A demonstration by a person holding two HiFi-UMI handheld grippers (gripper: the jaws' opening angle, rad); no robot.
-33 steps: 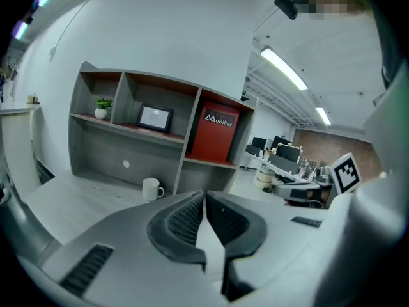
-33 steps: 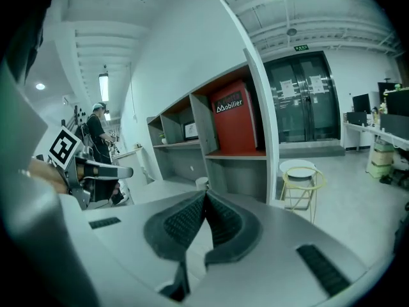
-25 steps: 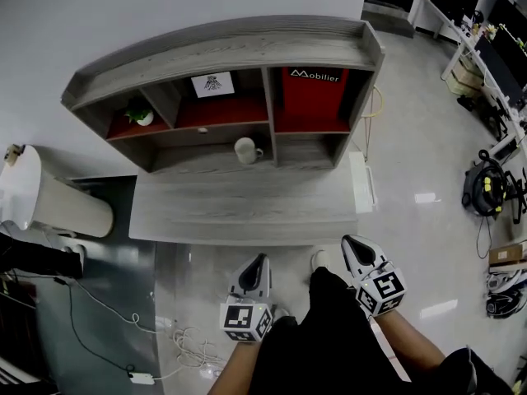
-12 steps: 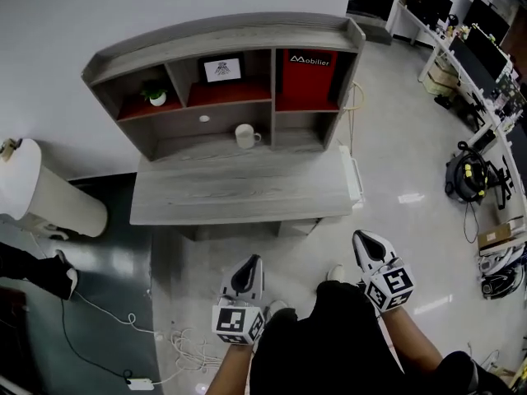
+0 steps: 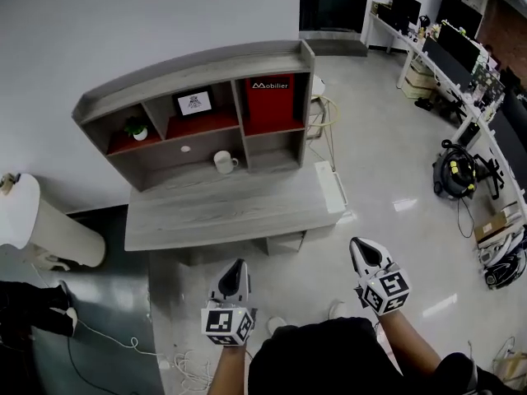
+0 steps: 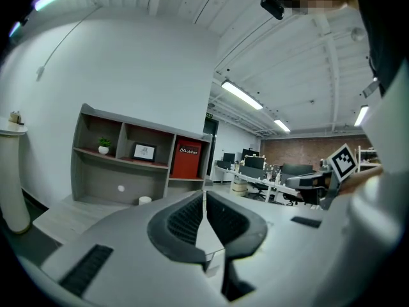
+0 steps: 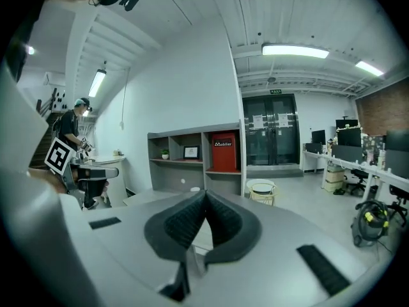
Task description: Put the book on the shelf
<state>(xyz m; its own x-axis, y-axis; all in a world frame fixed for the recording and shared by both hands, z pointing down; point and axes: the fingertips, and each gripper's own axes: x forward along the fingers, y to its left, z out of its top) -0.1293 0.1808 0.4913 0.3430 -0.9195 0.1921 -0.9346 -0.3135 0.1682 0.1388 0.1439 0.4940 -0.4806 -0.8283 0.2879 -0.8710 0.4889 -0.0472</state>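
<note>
Both grippers are shut and empty. The left gripper (image 5: 238,264) and the right gripper (image 5: 359,244) are held low in front of the person, well apart from the counter (image 5: 222,214), and the jaws of each are pressed together on nothing. The book (image 5: 270,103) is already on the shelf (image 5: 189,66), in the upper right compartment, so the task is judged done. It is stood upright, its long axis judged vertical, with the broad red lettered face turned out to the room and the title at the top. A stiff, flat, fairly light thing is expected, with a smooth cover that could slip; its thickness cannot be made out. Were it to be shifted, it would best be taken at the top edge and clamped across the thickness, since the compartment walls close in its sides.
</note>
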